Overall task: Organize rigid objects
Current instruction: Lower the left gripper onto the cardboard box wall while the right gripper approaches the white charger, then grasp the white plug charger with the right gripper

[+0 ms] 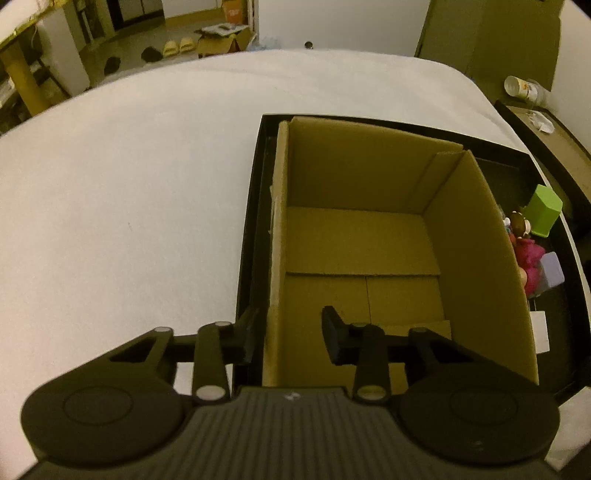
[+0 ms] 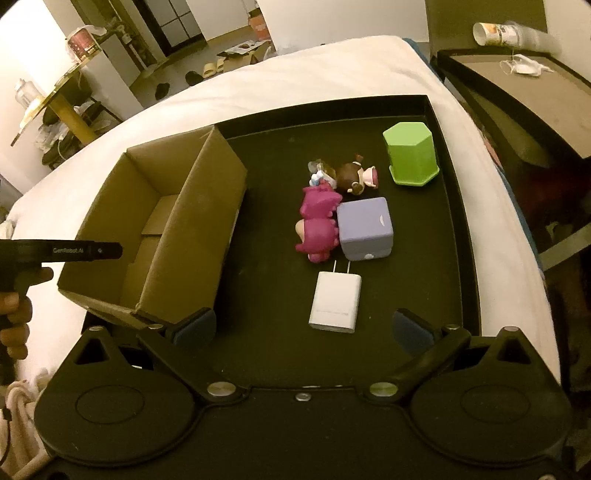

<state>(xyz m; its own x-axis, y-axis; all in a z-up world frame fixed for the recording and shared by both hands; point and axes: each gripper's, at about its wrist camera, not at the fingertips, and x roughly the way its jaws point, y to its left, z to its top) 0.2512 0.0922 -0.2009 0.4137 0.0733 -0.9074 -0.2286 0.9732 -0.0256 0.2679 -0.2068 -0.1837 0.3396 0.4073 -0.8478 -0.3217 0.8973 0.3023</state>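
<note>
An open, empty cardboard box (image 2: 155, 221) stands at the left end of a black tray (image 2: 454, 229) on a white bed. On the tray lie a white charger plug (image 2: 335, 302), a lilac cube (image 2: 365, 227), a magenta toy figure (image 2: 319, 221), a small brown-haired doll (image 2: 354, 176) and a green hexagonal box (image 2: 410, 153). My right gripper (image 2: 303, 328) is open and empty, just short of the charger. My left gripper (image 1: 290, 338) is open and straddles the box's near-left wall (image 1: 275, 258). The box (image 1: 369, 240) is empty in the left wrist view.
The white bed (image 1: 129, 184) spreads left of the tray. A dark side table (image 2: 524, 92) with a tipped paper cup (image 2: 495, 33) stands at the right. The floor beyond holds slippers (image 1: 179, 46) and a cardboard box (image 1: 223, 38).
</note>
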